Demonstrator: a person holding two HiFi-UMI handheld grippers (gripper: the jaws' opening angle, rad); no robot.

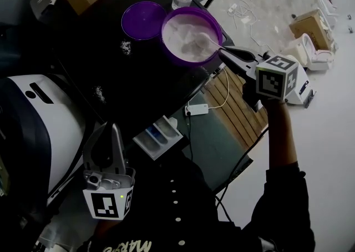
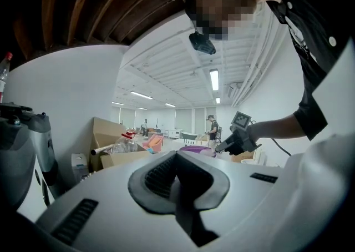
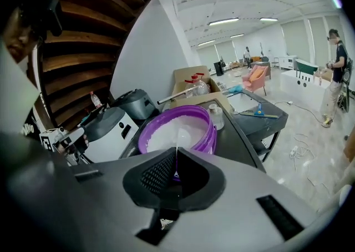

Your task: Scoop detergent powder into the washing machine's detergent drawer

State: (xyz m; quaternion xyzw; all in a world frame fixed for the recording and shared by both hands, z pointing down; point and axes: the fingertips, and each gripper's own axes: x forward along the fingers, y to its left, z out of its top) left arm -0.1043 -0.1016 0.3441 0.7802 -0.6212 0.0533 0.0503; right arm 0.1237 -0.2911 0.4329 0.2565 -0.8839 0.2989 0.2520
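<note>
R gripper (image 1: 226,54) jaws closed on the scoop (image 1: 204,40), handle pointing back at the jaws, bowl in the purple tub (image 1: 186,62) of powder (image 1: 182,37). Drawer (image 1: 158,137) lies down-left, nearer L gripper (image 1: 110,131), jaws closed, empty.

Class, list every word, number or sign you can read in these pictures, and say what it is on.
Nothing can be read for certain.
White print on the person's shirt: cut off at the frame edge, unreadable.
Marker cubes: black-and-white square patterns, no letters.
</note>
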